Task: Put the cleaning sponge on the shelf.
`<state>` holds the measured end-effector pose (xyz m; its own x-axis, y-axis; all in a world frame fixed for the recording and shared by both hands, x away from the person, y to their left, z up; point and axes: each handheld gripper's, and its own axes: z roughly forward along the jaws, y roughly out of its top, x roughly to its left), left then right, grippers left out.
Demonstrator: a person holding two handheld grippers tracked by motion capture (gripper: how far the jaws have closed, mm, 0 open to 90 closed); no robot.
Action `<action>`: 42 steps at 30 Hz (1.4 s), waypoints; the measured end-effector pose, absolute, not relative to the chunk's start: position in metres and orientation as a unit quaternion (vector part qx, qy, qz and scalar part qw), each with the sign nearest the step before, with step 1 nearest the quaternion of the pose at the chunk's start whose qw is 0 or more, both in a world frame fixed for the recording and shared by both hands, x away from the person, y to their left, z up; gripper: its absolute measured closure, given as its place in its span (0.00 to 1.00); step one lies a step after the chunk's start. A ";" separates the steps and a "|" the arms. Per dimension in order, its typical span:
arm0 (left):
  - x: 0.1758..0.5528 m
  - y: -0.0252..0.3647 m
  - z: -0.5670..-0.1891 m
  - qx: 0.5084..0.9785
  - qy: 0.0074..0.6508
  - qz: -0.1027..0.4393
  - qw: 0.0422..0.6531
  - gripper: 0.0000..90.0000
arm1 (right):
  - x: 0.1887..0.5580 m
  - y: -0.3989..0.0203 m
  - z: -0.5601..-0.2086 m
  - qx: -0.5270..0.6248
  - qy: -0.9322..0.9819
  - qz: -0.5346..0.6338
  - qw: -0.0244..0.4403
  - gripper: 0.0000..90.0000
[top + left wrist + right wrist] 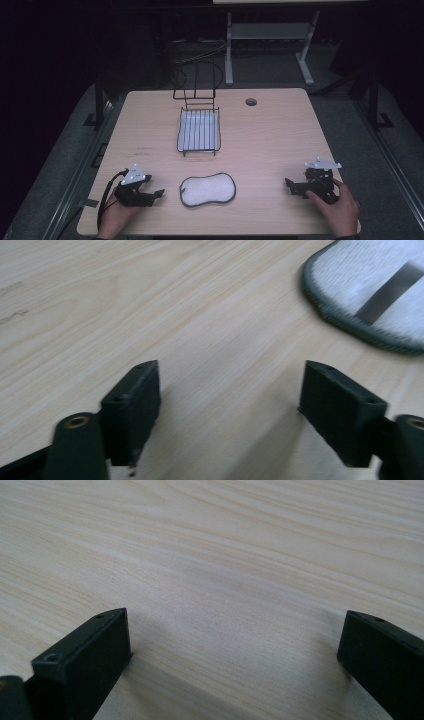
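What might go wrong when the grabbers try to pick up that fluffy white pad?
The white pad lies flat on the table, so the open left gripper might scrape the wood or just push the pad sideways instead of pinching its thin grey edge. The right gripper rests apart from the pad with open fingers, so it can't steady it yet. The wire rack stands behind; a sliding pad might bump it.

Black wire rack (198,129) with upright back sits mid-table (280,145), round grommet hole (251,102) right of rack near far edge, white desk frame (270,45) on floor beyond rack.
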<state>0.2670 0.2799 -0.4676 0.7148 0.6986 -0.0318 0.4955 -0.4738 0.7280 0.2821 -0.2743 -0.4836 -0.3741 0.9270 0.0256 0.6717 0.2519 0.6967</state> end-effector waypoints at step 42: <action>0.246 0.187 -0.457 0.886 0.248 0.013 0.391 1.00 | 0.282 -0.274 -0.484 0.522 0.765 0.319 0.201 0.00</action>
